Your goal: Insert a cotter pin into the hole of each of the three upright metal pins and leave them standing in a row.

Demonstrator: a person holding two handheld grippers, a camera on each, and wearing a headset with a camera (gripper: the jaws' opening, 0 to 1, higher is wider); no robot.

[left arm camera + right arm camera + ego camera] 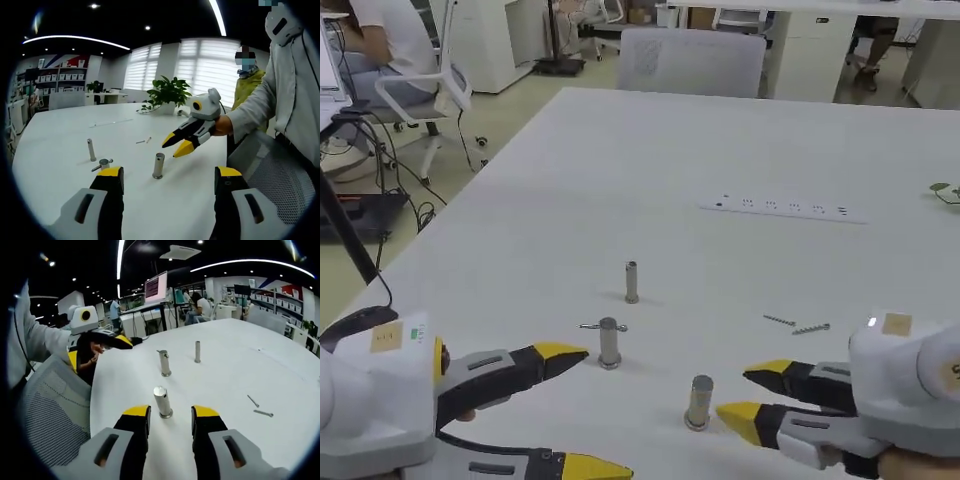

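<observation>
- Your left gripper point(578, 410), white-bodied with black, yellow-tipped jaws, sits at the near left edge of the white tabletop point(570, 180). Its jaws are spread wide with nothing between them, as its own view point(169, 172) also shows.
- Your right gripper point(745, 392), of the same build, comes in from the near right. Its jaws are parted and empty, and they point toward the pins.
- The nearest upright grey metal pin point(699, 402) stands just left of the right gripper's tips. In the right gripper view it point(162, 401) stands just ahead of the gap between the jaws point(170, 412), untouched.
- The middle upright metal pin point(610, 342) stands a little farther back and to the left. A thin metal cotter pin point(592, 326) passes through its top and sticks out sideways.
- The farthest upright metal pin point(632, 282) stands beyond that one, so the three form a slanted row.
- Two loose thin metal cotter pins point(798, 324) lie flat on the tabletop to the right of the row, well apart from it.
- A long white power strip point(785, 208) lies farther back.
- A grey office chair point(690, 60) stands at the far edge of the tabletop.
</observation>
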